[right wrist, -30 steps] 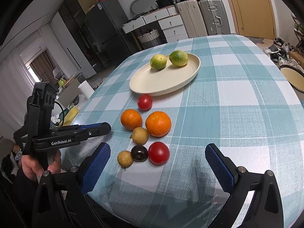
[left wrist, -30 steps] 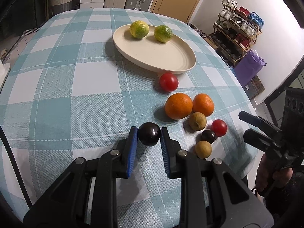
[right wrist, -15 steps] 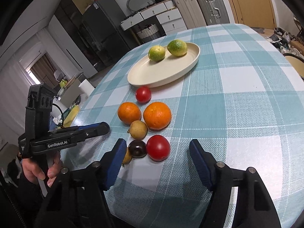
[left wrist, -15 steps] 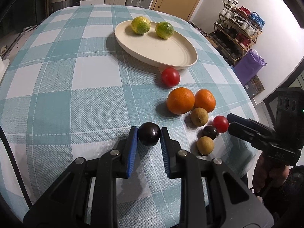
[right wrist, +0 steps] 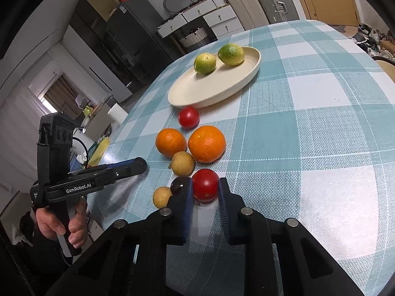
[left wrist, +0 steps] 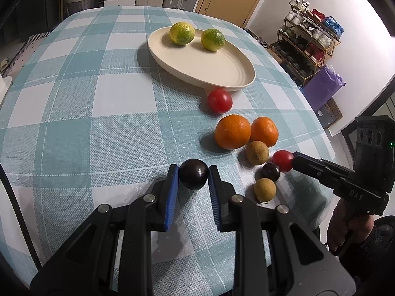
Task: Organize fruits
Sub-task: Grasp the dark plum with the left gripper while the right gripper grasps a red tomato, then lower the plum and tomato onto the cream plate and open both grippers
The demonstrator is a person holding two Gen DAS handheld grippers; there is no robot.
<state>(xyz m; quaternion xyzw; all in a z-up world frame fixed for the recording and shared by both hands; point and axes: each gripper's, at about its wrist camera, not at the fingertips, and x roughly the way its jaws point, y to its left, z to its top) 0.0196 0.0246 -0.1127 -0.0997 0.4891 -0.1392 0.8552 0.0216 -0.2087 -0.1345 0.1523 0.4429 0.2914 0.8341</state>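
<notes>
Fruits lie spread over the near part of the table [left wrist: 74,93], which wears a teal and white checked cloth. Two green-yellow limes [left wrist: 182,33] sit side by side at the far end of a cream oval plate [left wrist: 217,74]. Just beside the plate's near rim rests a red tomato [left wrist: 219,100]. Nearer, two oranges [left wrist: 232,131] touch each other, and a tan longan [left wrist: 257,152] leans against them. A small dark plum [left wrist: 270,171] and a second longan [left wrist: 265,189] follow close behind, toward the table edge.

The left gripper [left wrist: 193,177] pinches a dark plum [left wrist: 193,173] between its blue pads, low over the cloth; whether the fruit touches the cloth cannot be told. The right gripper [right wrist: 205,189] has just been closing, and a second red tomato [right wrist: 205,188] now sits squeezed between its pads, close beside the small dark plum, right by the table edge. From the left wrist view the right gripper's black fingers [left wrist: 318,170] reach this tomato from the right, a person's hand [left wrist: 350,229] around the handle. From the right wrist view, a hand [right wrist: 61,224] likewise holds the left gripper's handle at the table's left side
</notes>
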